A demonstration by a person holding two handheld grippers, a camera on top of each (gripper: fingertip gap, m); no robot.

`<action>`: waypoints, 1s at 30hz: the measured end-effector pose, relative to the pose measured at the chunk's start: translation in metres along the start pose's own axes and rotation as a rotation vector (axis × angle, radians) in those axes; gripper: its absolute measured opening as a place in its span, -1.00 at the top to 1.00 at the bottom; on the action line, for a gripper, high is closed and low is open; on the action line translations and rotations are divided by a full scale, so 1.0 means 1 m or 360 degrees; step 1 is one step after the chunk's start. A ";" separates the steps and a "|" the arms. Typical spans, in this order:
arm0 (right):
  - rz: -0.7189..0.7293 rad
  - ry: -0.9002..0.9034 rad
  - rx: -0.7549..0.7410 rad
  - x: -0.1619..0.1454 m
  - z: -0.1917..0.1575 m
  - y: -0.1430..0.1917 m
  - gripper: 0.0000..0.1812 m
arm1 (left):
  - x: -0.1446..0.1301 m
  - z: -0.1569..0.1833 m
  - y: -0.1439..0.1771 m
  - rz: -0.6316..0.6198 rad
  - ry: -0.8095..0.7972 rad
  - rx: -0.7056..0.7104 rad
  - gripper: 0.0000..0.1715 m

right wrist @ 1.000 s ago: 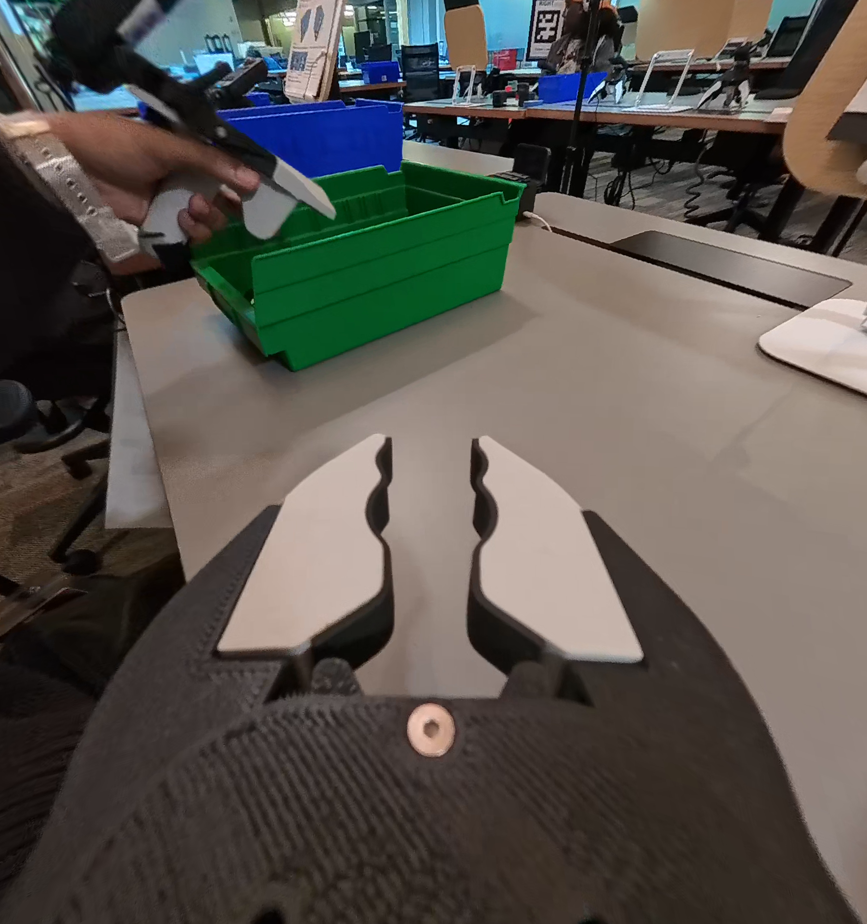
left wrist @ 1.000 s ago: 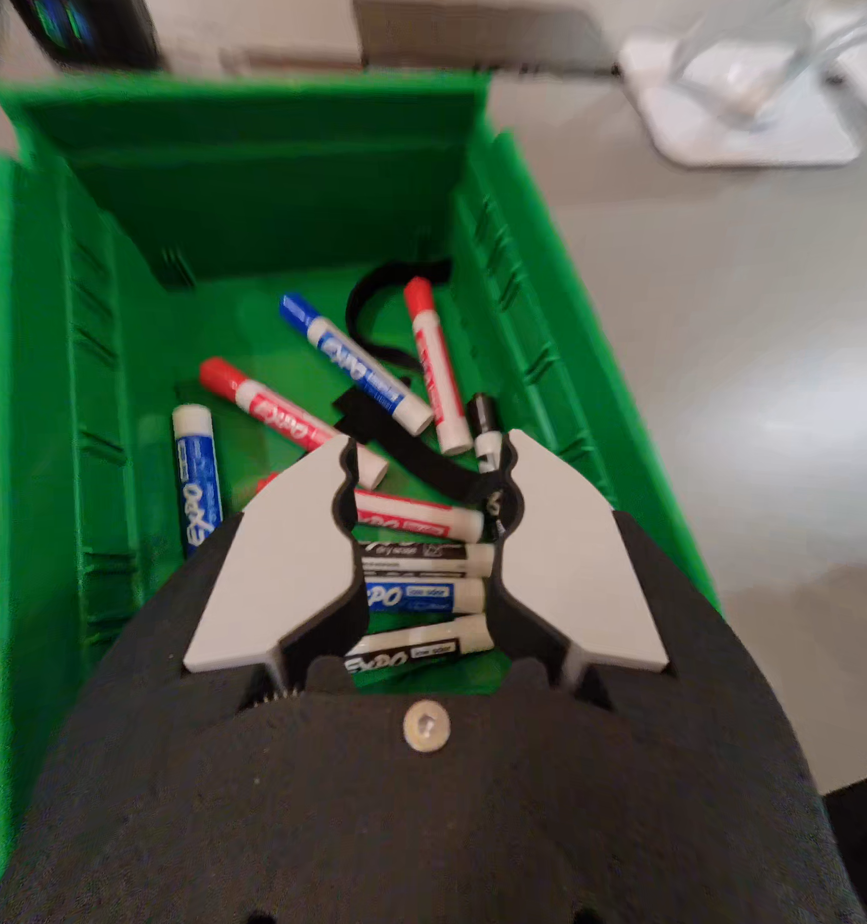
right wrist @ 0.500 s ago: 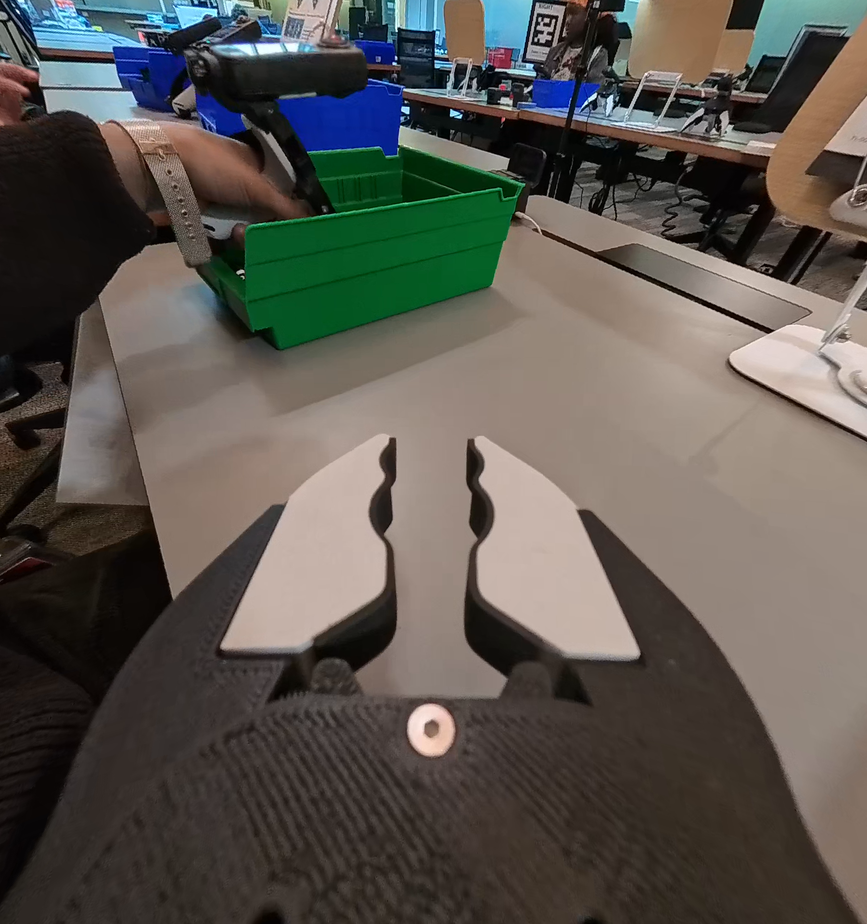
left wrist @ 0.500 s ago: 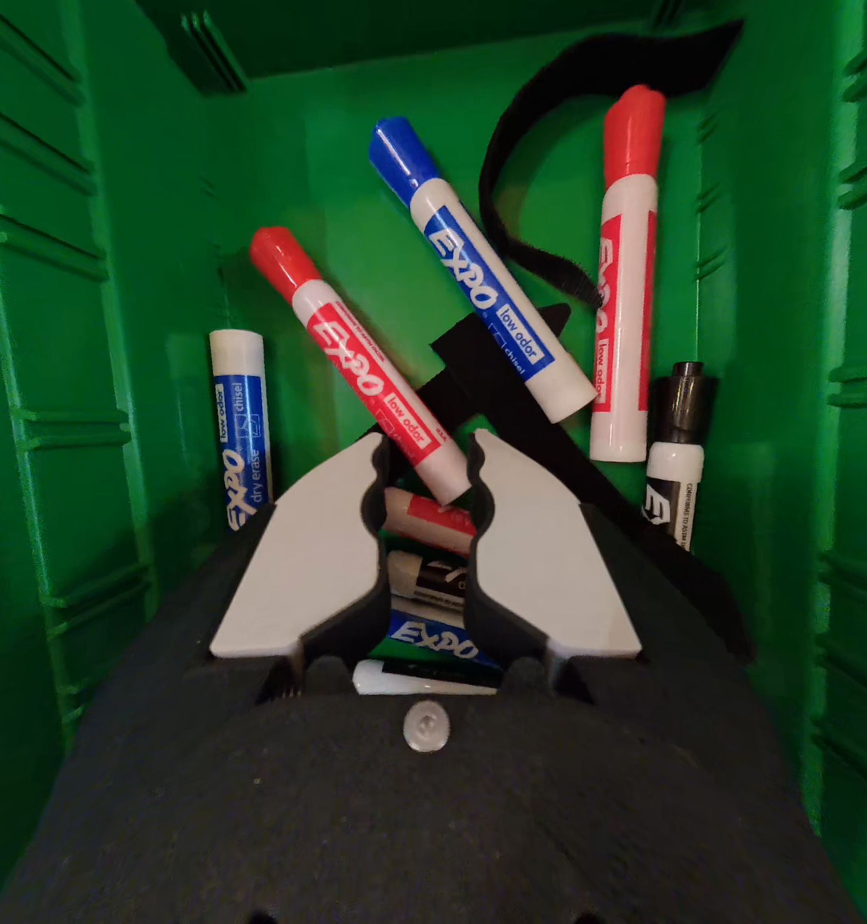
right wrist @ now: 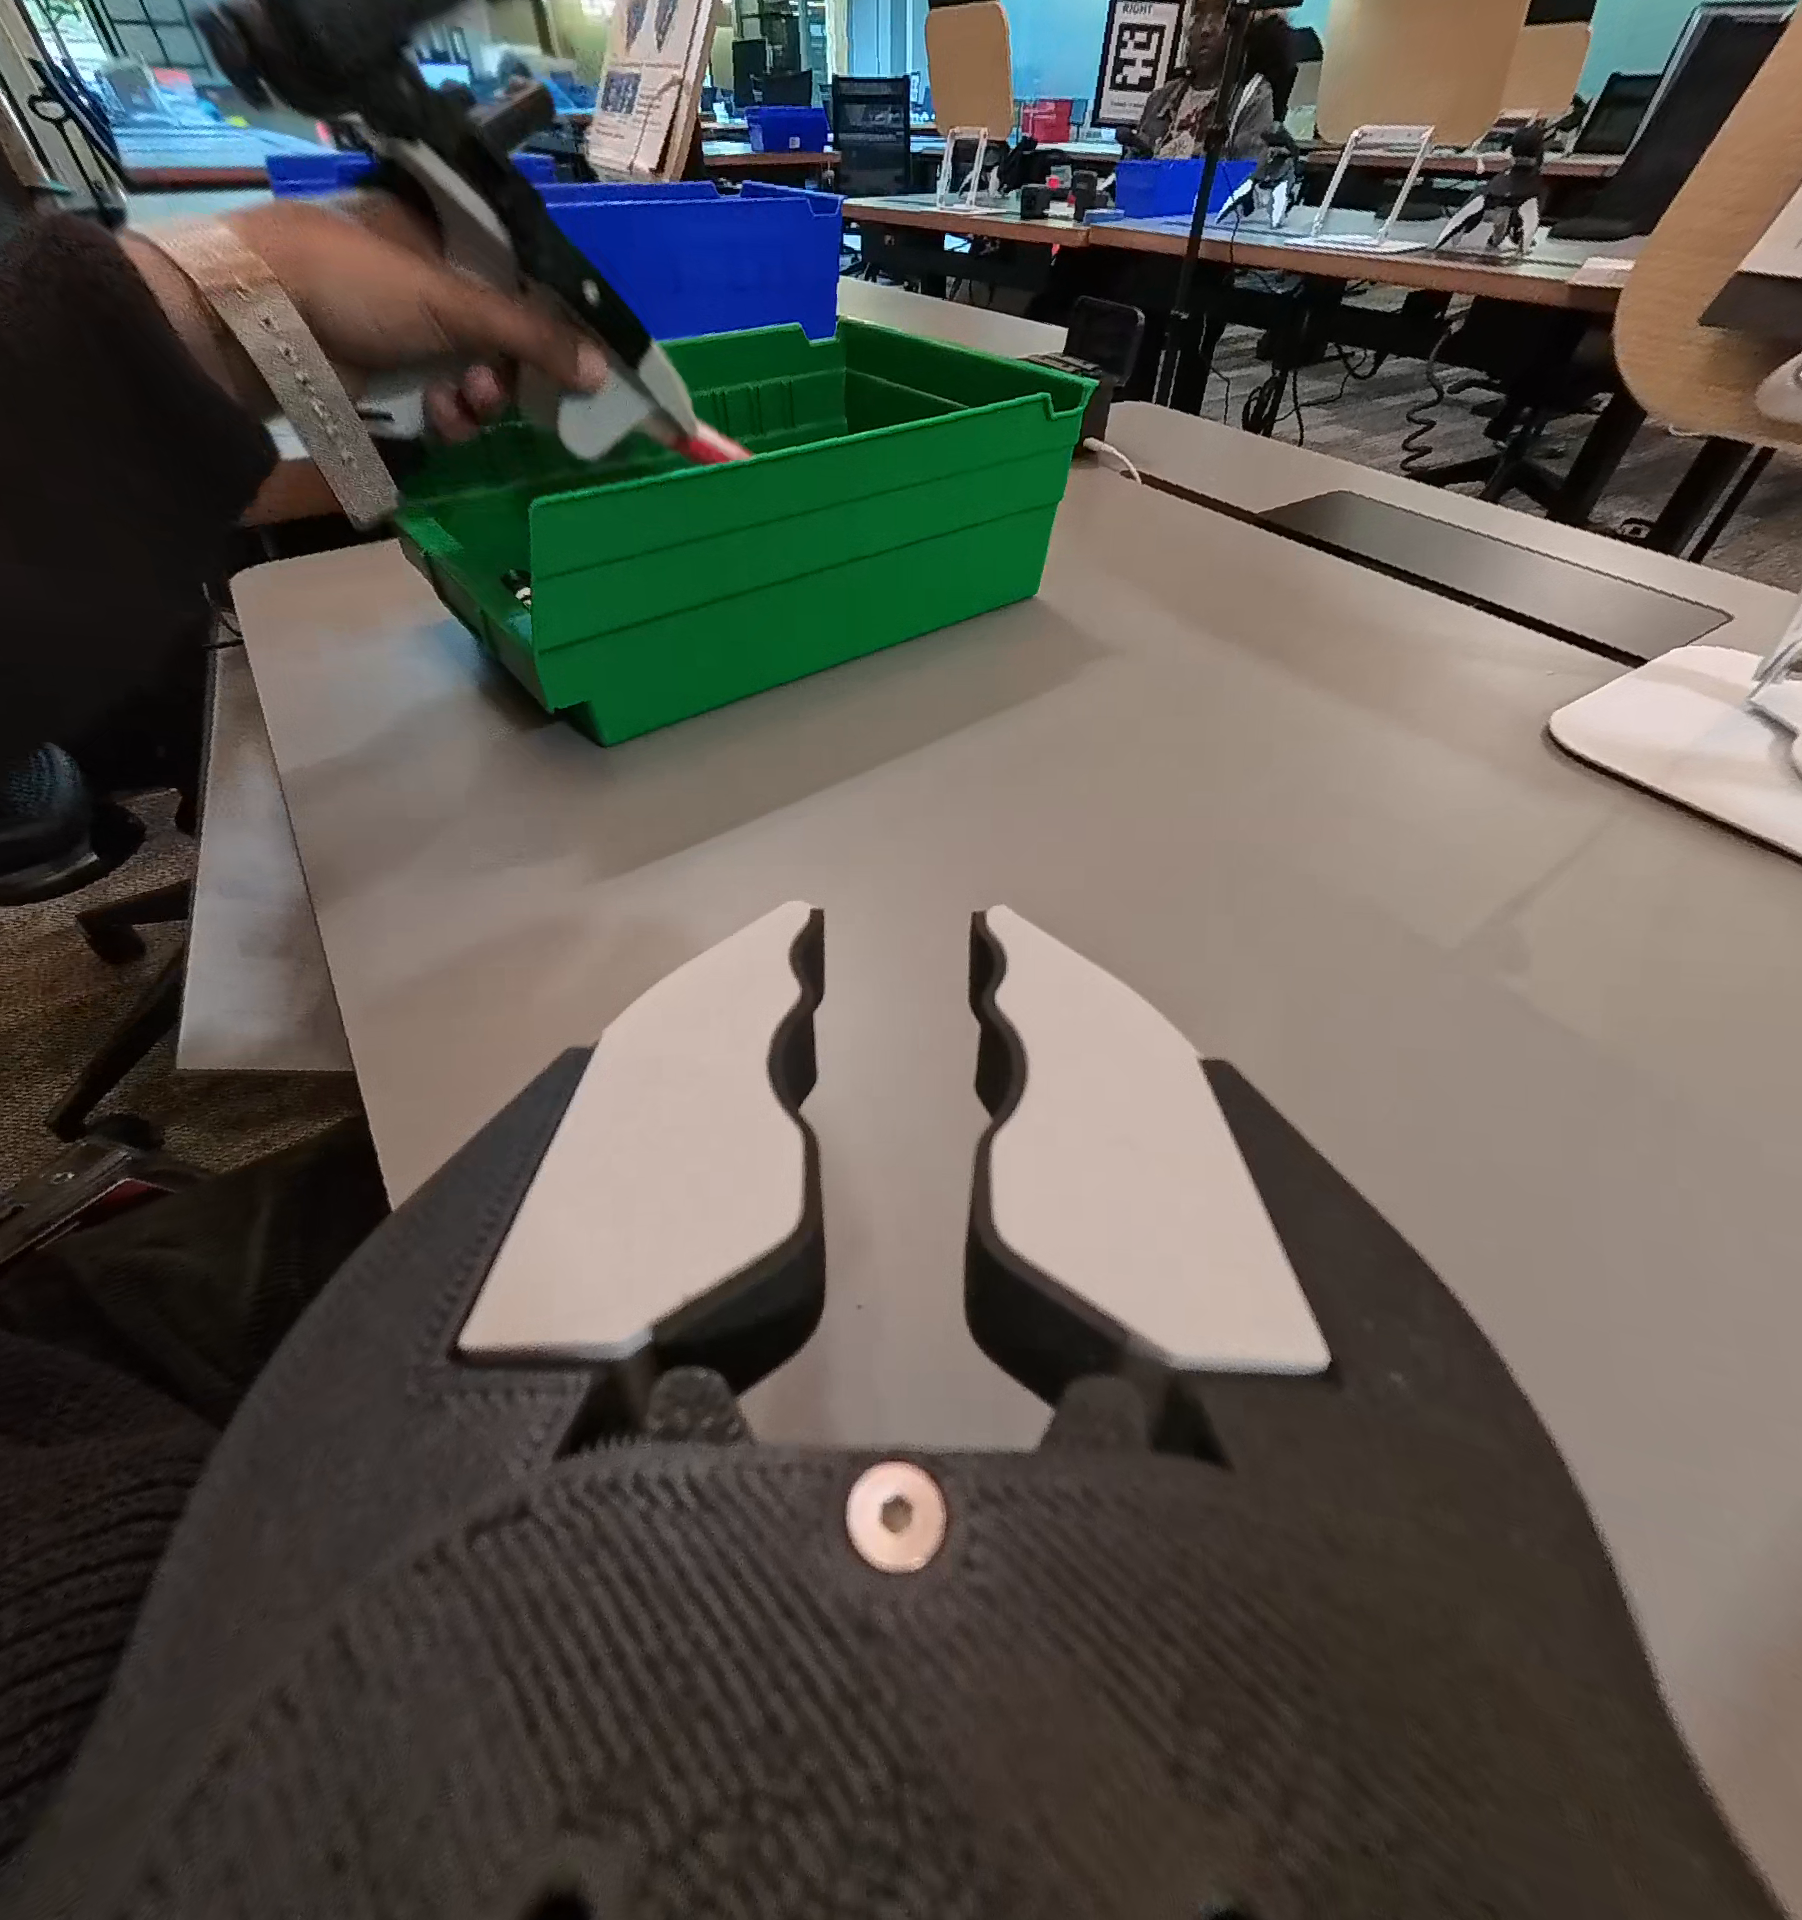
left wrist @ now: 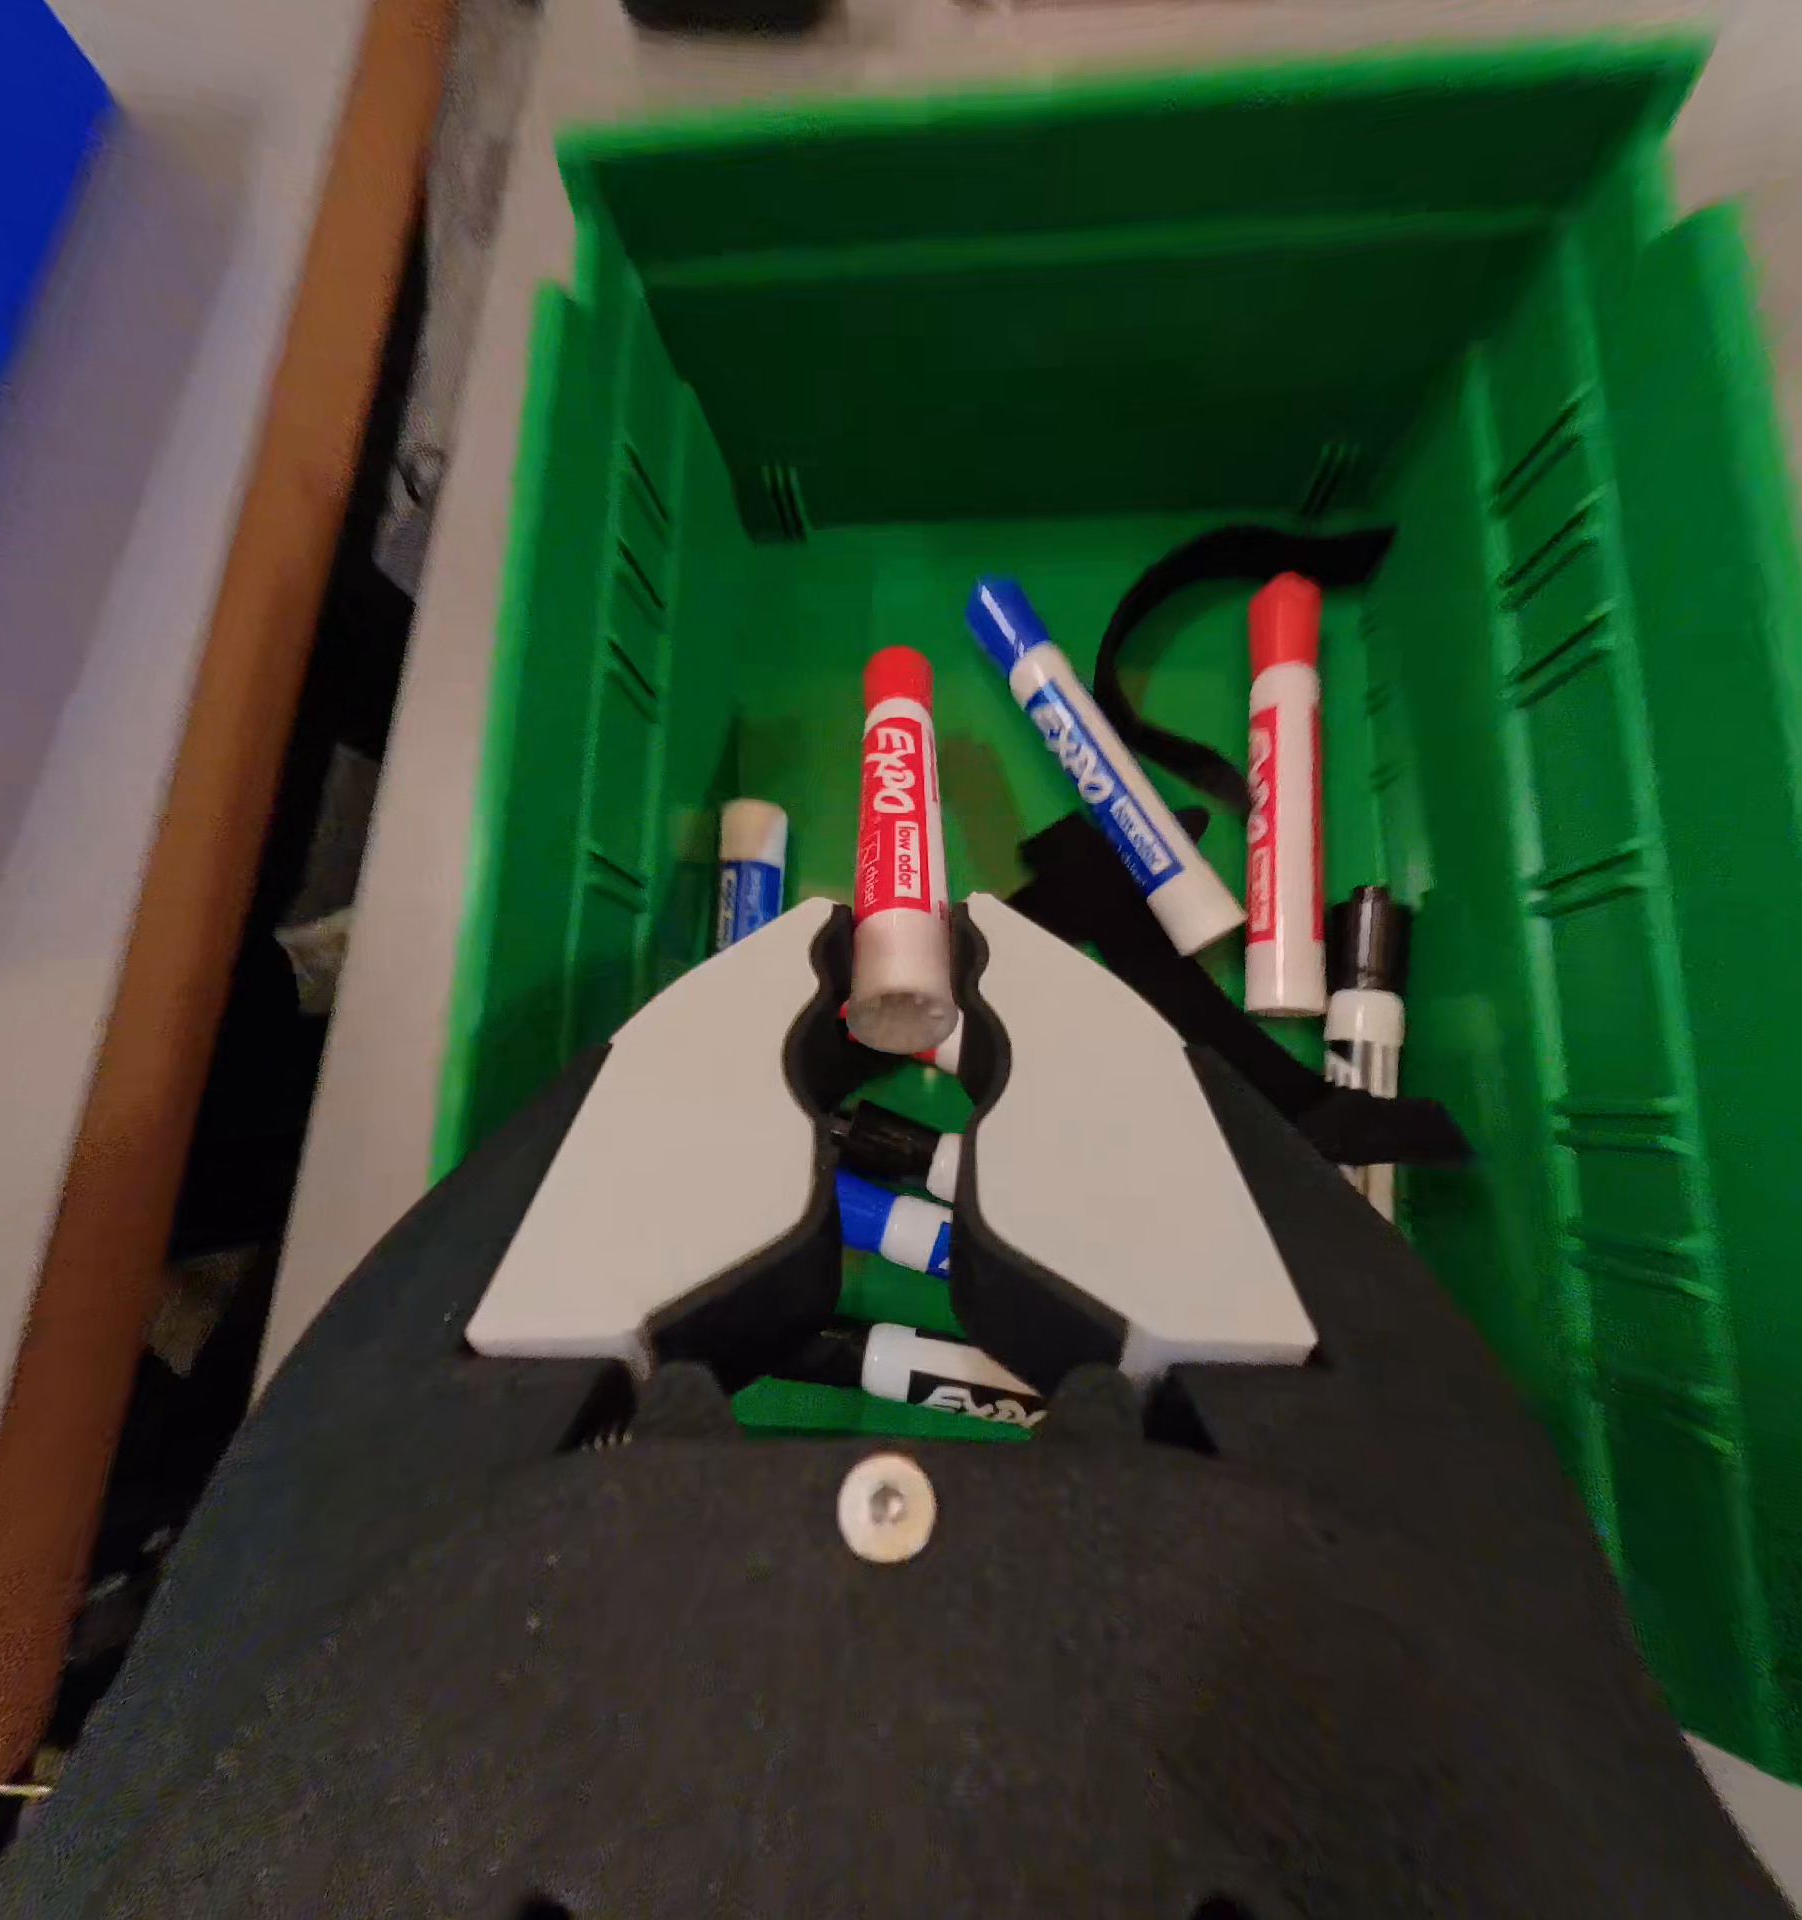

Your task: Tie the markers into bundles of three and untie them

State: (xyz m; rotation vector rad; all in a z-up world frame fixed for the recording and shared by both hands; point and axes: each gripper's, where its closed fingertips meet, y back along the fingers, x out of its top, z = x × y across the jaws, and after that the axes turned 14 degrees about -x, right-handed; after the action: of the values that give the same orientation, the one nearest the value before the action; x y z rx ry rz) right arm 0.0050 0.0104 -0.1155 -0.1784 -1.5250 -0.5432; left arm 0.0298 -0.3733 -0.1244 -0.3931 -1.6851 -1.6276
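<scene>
My left gripper (left wrist: 899, 914) is shut on a red marker (left wrist: 895, 821) by its rear end and holds it lifted over the green bin (left wrist: 585, 675). Several markers lie on the bin floor: a blue one (left wrist: 1094, 774), a red one (left wrist: 1283, 800), a black one (left wrist: 1366, 997) at the right wall, and more under my fingers. A black strap (left wrist: 1167, 665) lies among them. In the right wrist view the left gripper (right wrist: 668, 426) holds the red marker (right wrist: 715, 449) above the green bin (right wrist: 772, 582). My right gripper (right wrist: 897, 920) is open and empty above the grey table (right wrist: 1188, 831).
A blue bin (right wrist: 689, 260) stands behind the green one. A white stand base (right wrist: 1697, 738) sits at the table's right edge. A dark inset panel (right wrist: 1499, 582) lies at the back right. A wooden edge (left wrist: 253, 623) runs left of the green bin. A person's sleeve (right wrist: 66, 499) is at the left. There is about 40 cm between the tips of the two grippers. About 15 cm separates my left fingertips from the black strap (left wrist: 1167, 665).
My left gripper has shut on the red marker and lifted it up out of the markers in the bin. My right gripper has stayed open over the table.
</scene>
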 end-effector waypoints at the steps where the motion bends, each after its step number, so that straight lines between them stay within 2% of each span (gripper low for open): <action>1: 0.0000 0.0004 -0.0002 0.000 0.000 0.000 0.71 | 0.011 0.004 0.012 0.0067 -0.0028 0.0005 0.79; 4: -0.0001 0.0011 -0.0011 0.000 0.002 0.000 0.71 | 0.044 0.027 0.049 0.0282 -0.0131 -0.0018 0.79; 6: 0.0004 0.0016 -0.0016 0.000 0.003 0.000 0.71 | 0.063 0.056 0.074 0.0415 -0.0227 -0.0105 0.79; 10: 0.0061 0.0164 -0.0085 0.005 0.017 0.002 0.69 | 0.076 0.148 0.100 0.0503 -0.0418 -0.0536 0.79; 13: 0.0094 0.0258 -0.0069 0.011 0.028 0.010 0.64 | 0.055 0.227 0.091 0.0405 -0.0531 -0.0915 0.79; 16: 0.0134 0.0342 -0.0096 0.015 0.046 0.020 0.58 | 0.015 0.299 0.065 0.0277 -0.0592 -0.1251 0.79; 20: 0.0112 0.0680 -0.0196 0.002 0.071 0.029 0.50 | -0.041 0.375 0.032 0.0121 -0.0592 -0.1644 0.79; 22: 0.0080 0.0857 -0.0204 -0.008 0.077 0.032 0.49 | -0.072 0.392 0.017 -0.0040 -0.0569 -0.1748 0.79; 24: 0.0031 0.1024 -0.0179 -0.020 0.077 0.034 0.50 | -0.091 0.403 0.013 -0.0111 -0.0568 -0.1874 0.79; 26: -0.0032 0.1161 -0.0135 -0.032 0.073 0.034 0.51 | -0.103 0.408 0.015 -0.0189 -0.0542 -0.2005 0.78; 30: -0.0179 0.1331 0.0009 -0.055 0.053 0.033 0.53 | -0.106 0.410 0.021 -0.0237 -0.0457 -0.2179 0.79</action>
State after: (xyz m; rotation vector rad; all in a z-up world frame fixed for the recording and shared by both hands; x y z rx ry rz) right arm -0.0257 0.0748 -0.1589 0.1344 -0.7220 -0.6008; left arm -0.0067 0.0487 -0.1464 -1.1851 -0.4901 -2.7401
